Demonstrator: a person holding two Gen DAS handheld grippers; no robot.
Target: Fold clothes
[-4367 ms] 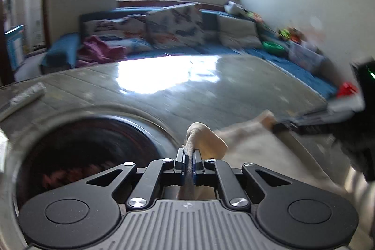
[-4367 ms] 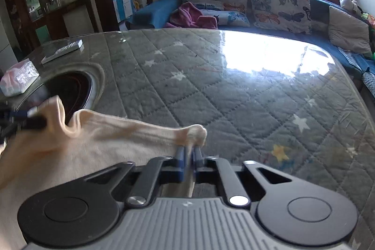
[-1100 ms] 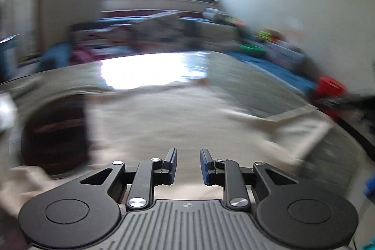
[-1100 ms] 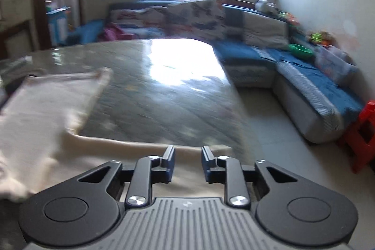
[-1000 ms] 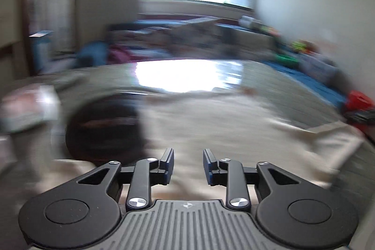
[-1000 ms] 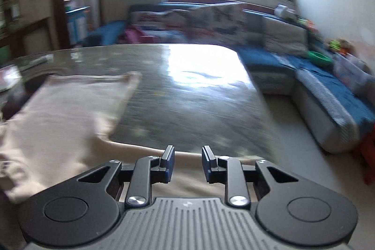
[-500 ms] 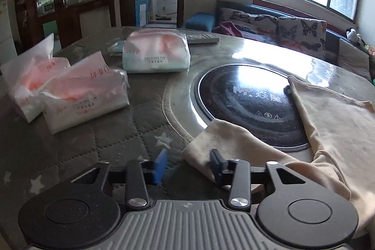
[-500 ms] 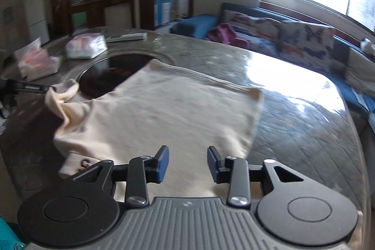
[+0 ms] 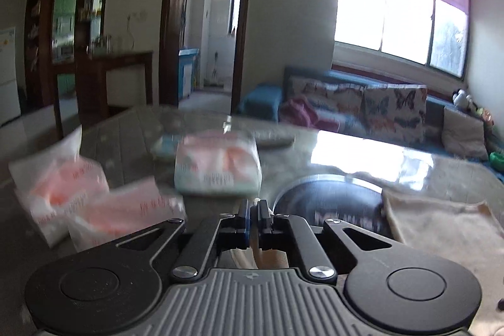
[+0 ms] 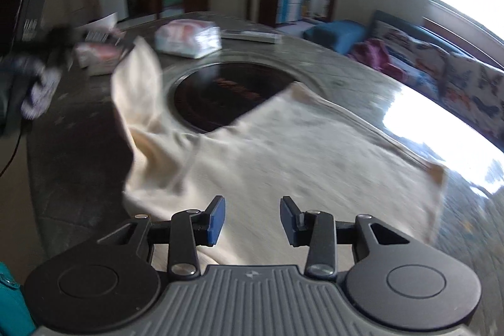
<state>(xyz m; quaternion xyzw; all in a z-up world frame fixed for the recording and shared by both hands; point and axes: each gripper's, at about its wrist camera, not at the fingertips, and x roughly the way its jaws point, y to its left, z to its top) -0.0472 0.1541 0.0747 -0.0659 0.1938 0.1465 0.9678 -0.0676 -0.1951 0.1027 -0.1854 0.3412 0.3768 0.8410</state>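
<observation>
Table (image 10: 78, 153), left tool (image 9: 252, 211) pinching garment (image 10: 283, 153)

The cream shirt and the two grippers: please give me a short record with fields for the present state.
garment: cream shirt, spread on the table, one corner lifted at the left
left gripper: shut on a sleeve of the shirt
right gripper: open, above the shirt, holding nothing
under the shirt: dark round cooktop, partly covered
nearby: tissue packs
</observation>
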